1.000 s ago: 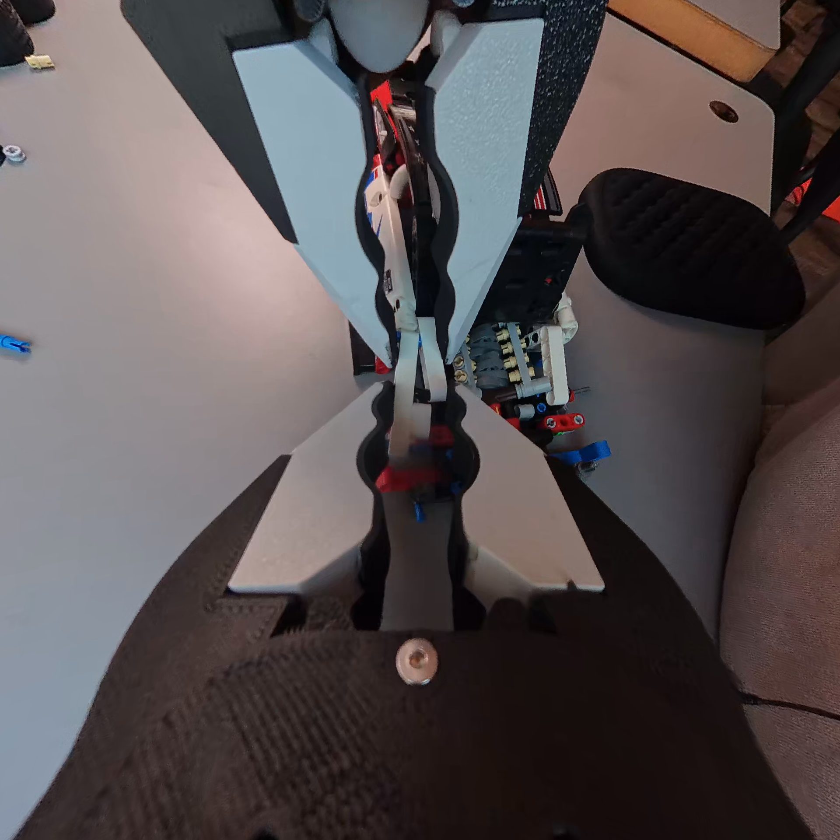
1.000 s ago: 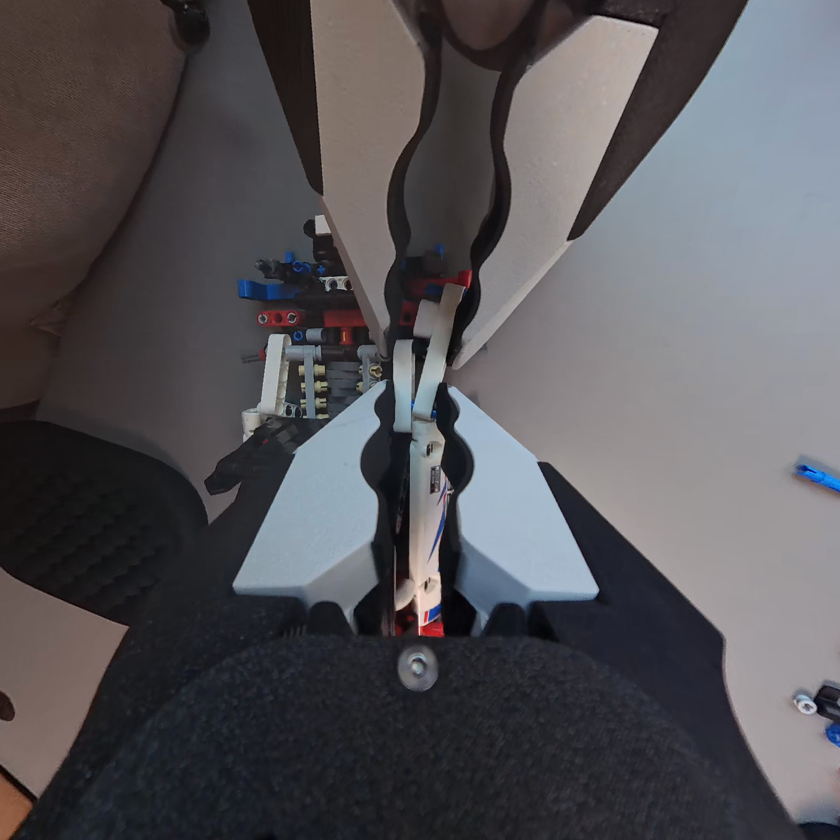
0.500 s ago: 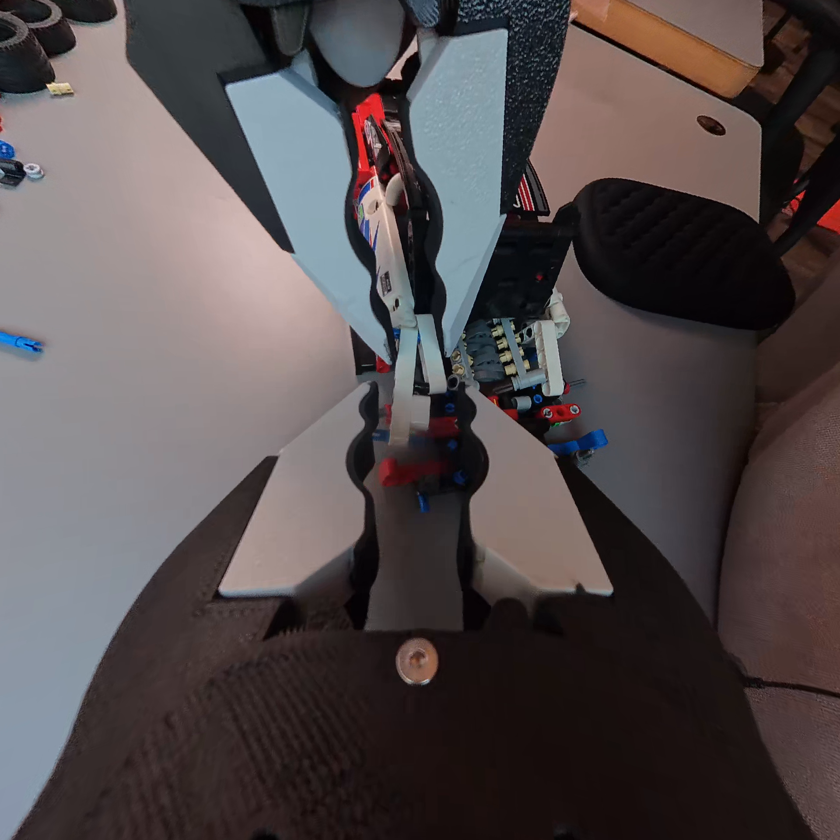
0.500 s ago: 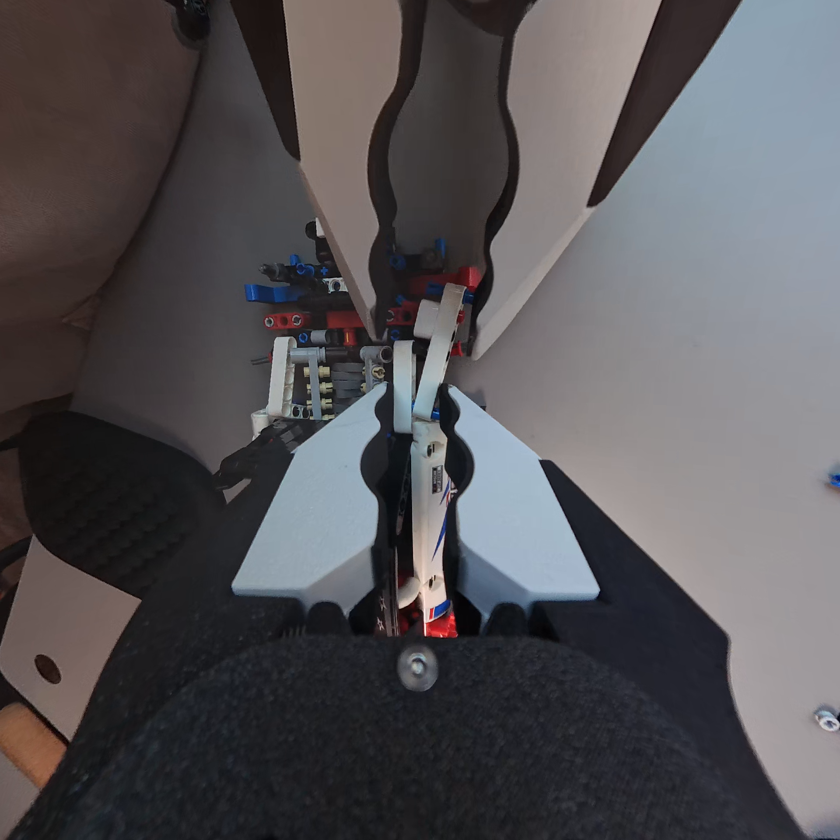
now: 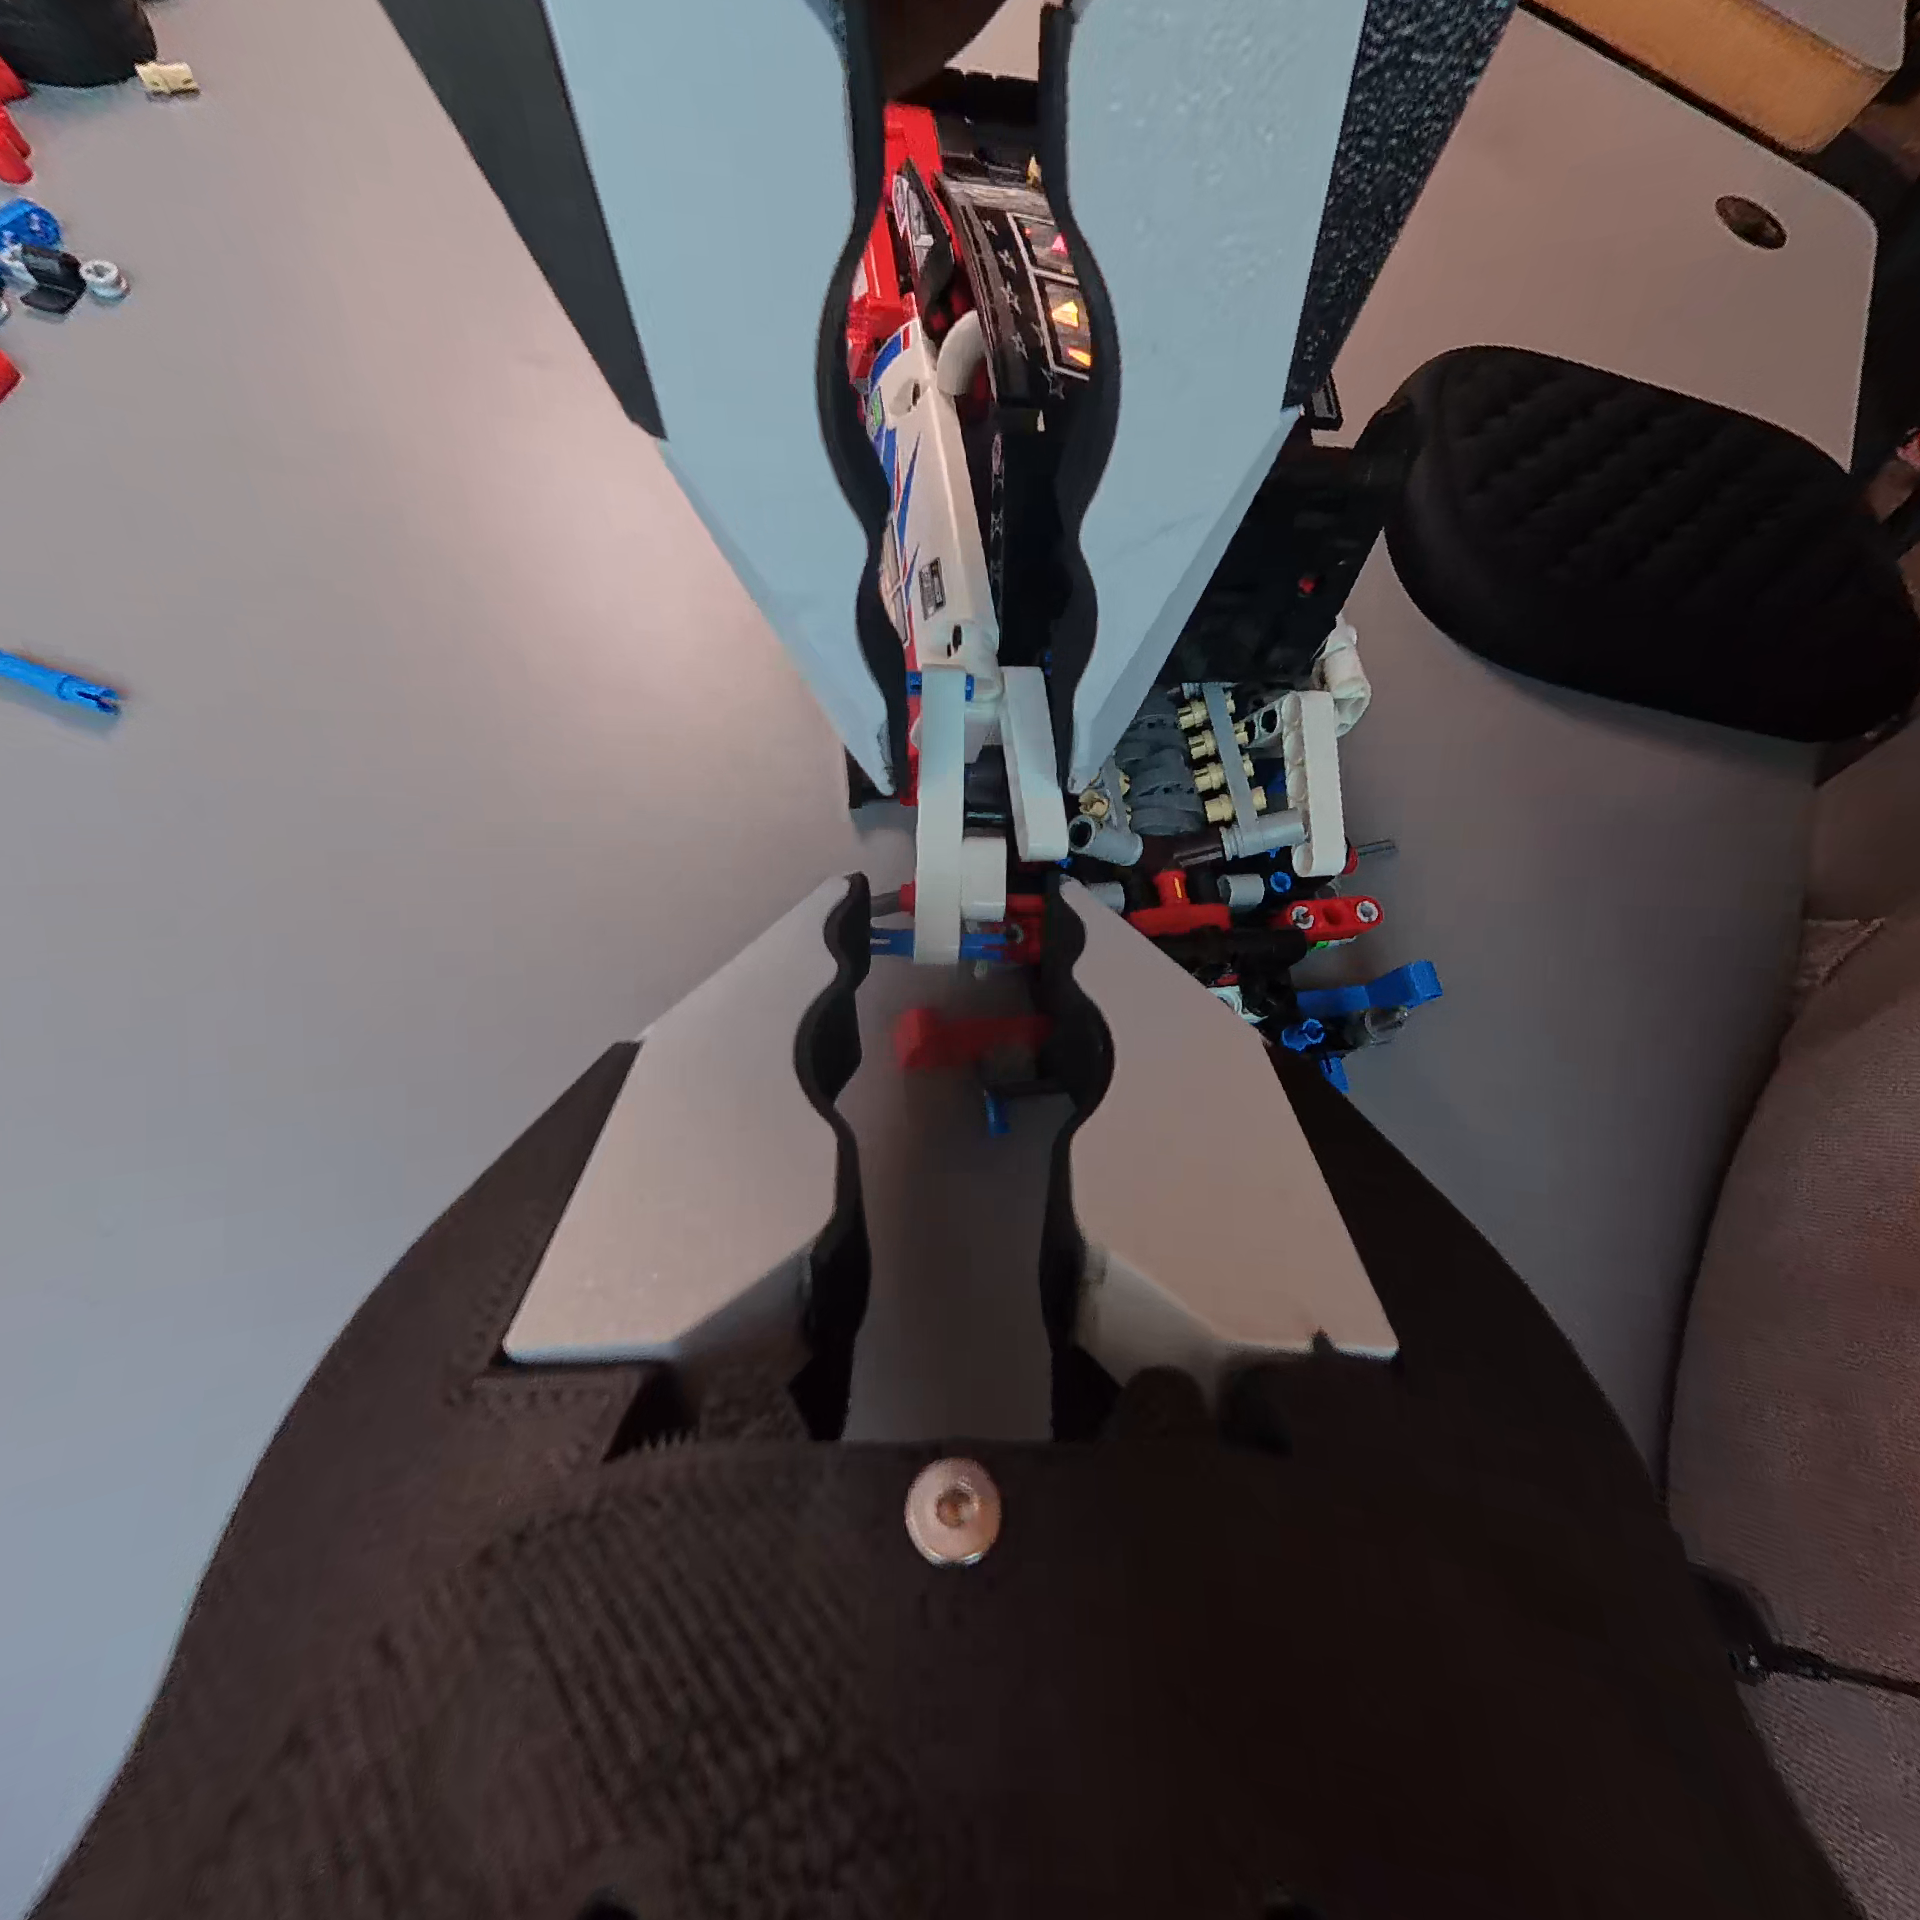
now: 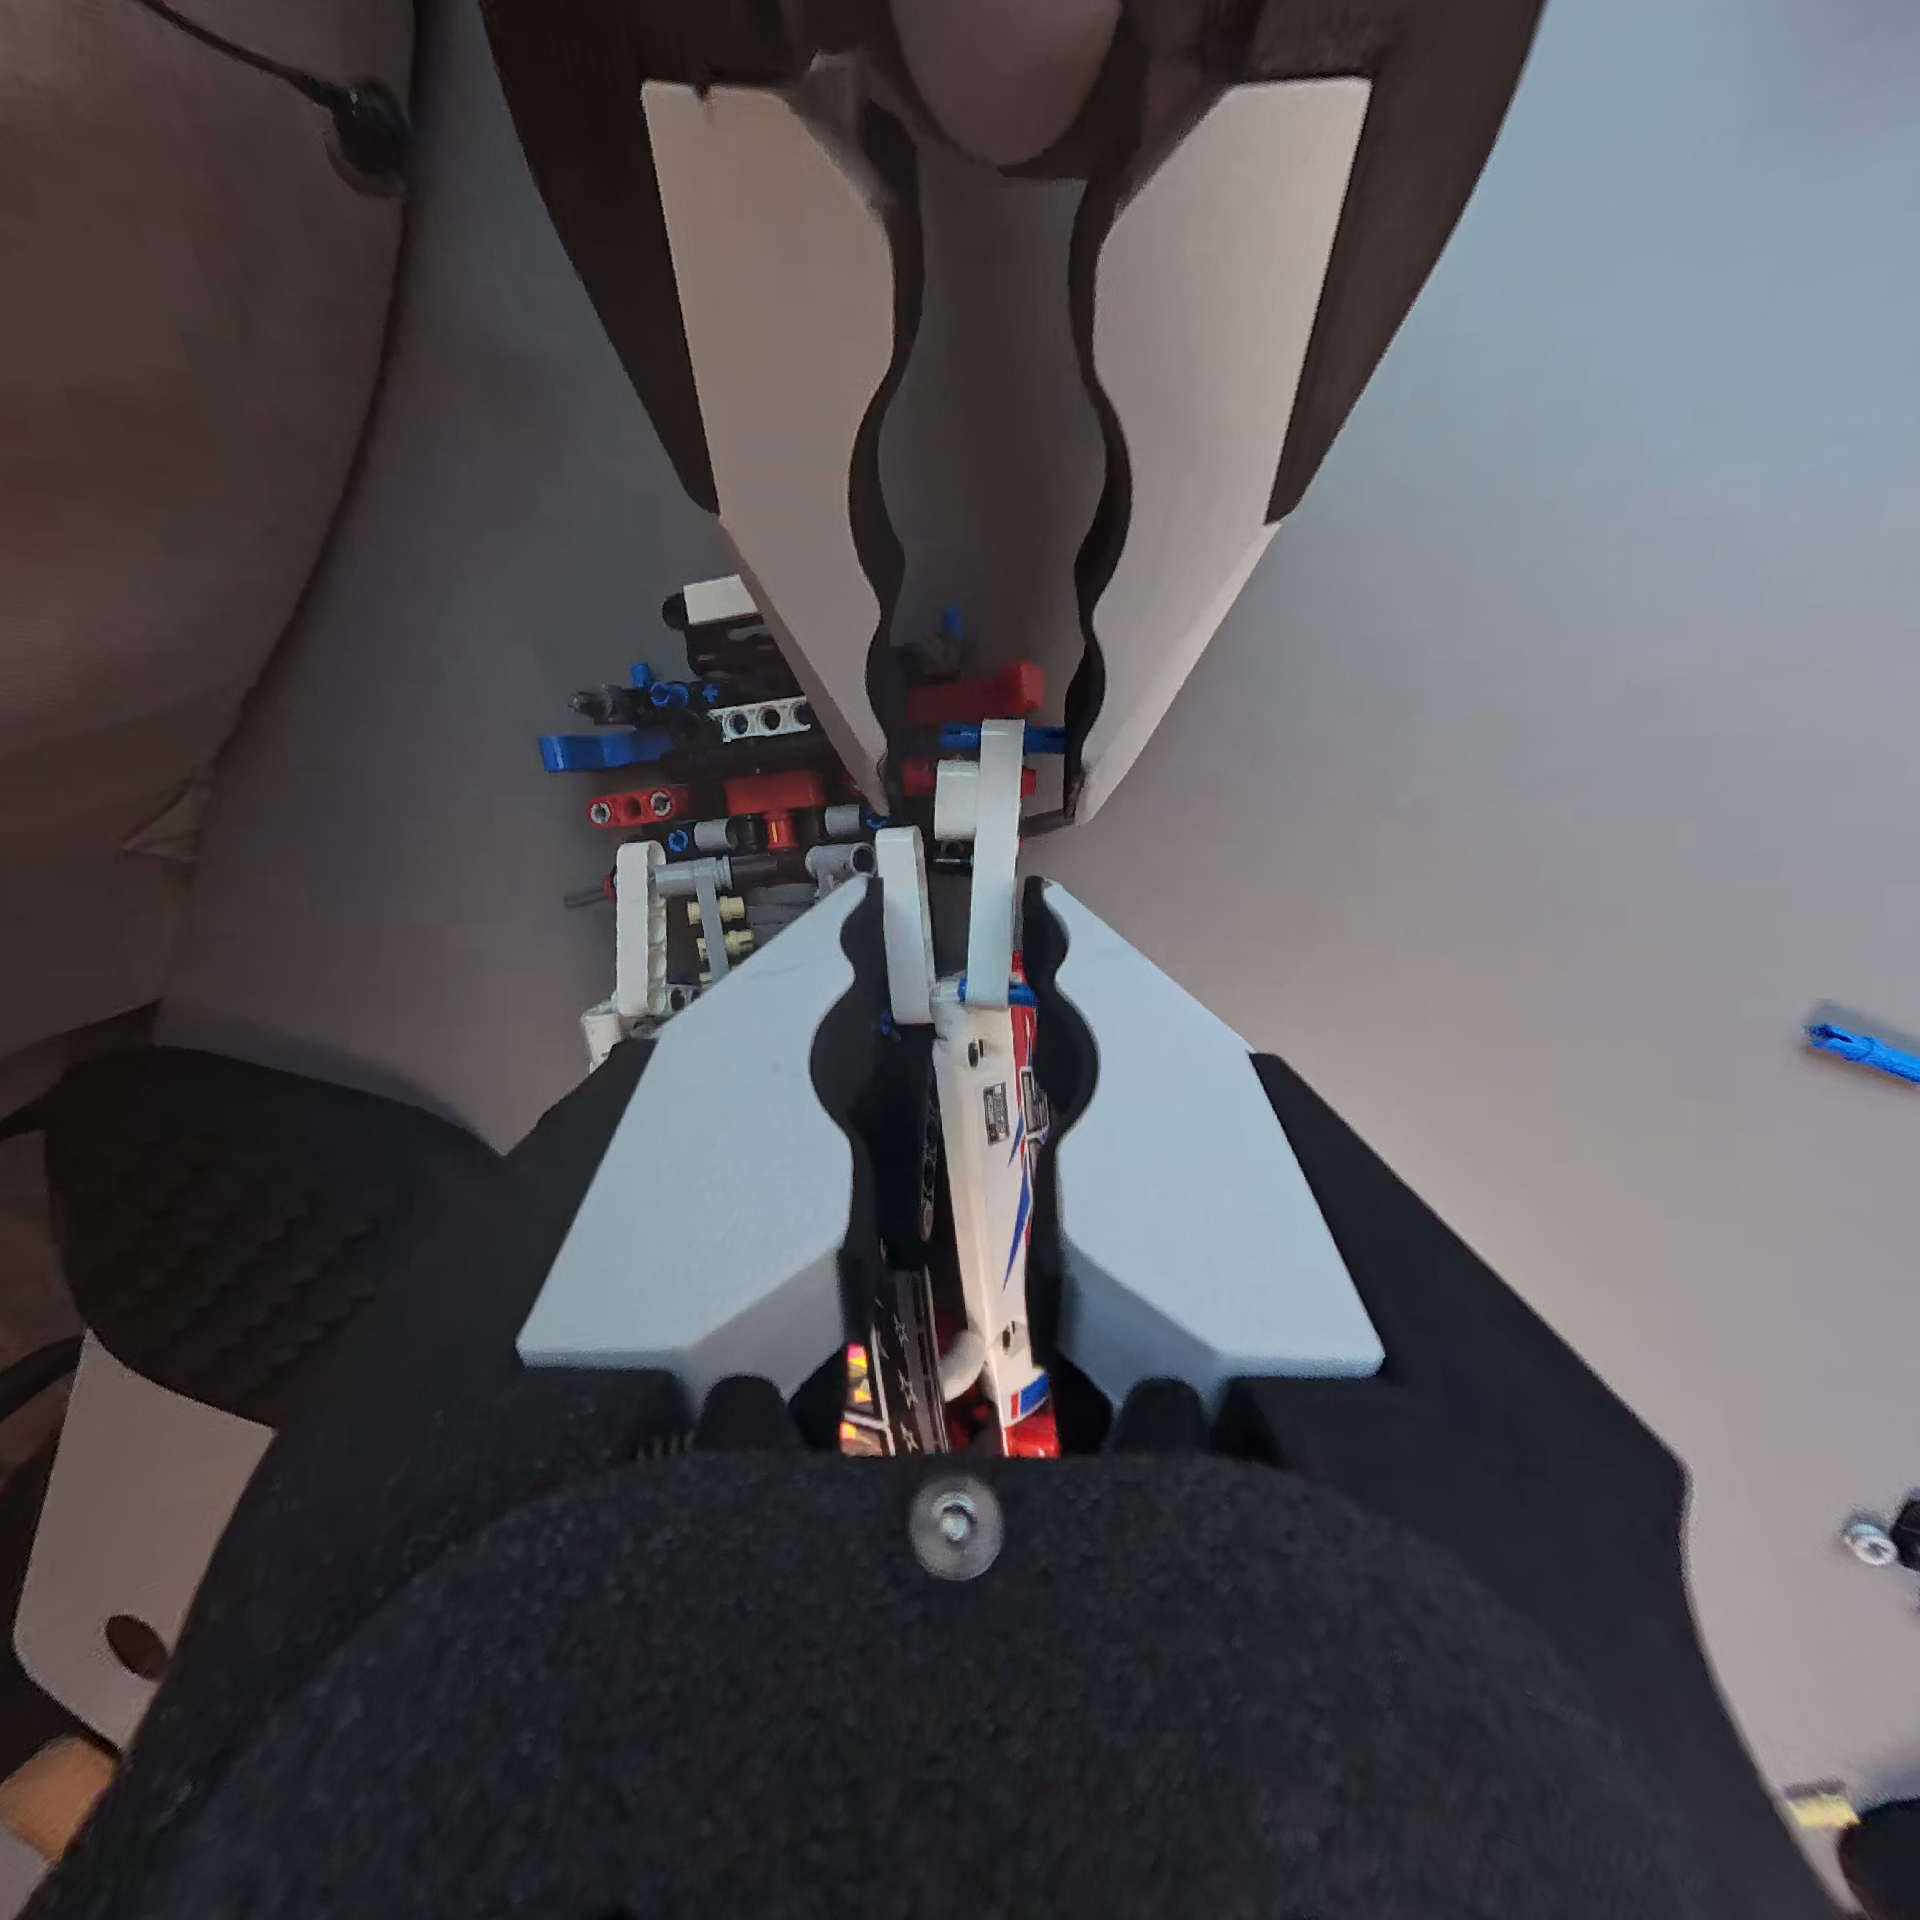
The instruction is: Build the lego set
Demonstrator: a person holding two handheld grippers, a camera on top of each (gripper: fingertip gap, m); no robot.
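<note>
The lego model is a car with a white striped body panel (image 5: 935, 540) and a grey engine block (image 5: 1216, 769), lying on the grey table. My right gripper (image 6: 951, 883) is shut on the white panel (image 6: 997, 1143) and the black part beside it. It also shows at the top of the left wrist view (image 5: 977, 784). Two white beams (image 5: 951, 790) stick out from its jaws. My left gripper (image 5: 956, 894) faces it, jaws open around the beam ends and a blue pin, not pinching them. A red piece (image 5: 966, 1034) lies between its fingers.
A loose blue pin (image 5: 62, 686) and small parts (image 5: 52, 270) lie on the table to the left. A black padded armrest (image 5: 1642, 540) and beige upholstery (image 5: 1818, 1247) border the table on the right. In the right wrist view the pin (image 6: 1860, 1049) lies at the right. Both grippers' tips are close together, under 4 cm apart.
My left gripper's jaws have spread apart. The white beams now reach less deep between them. The right gripper has kept its hold on the model.
</note>
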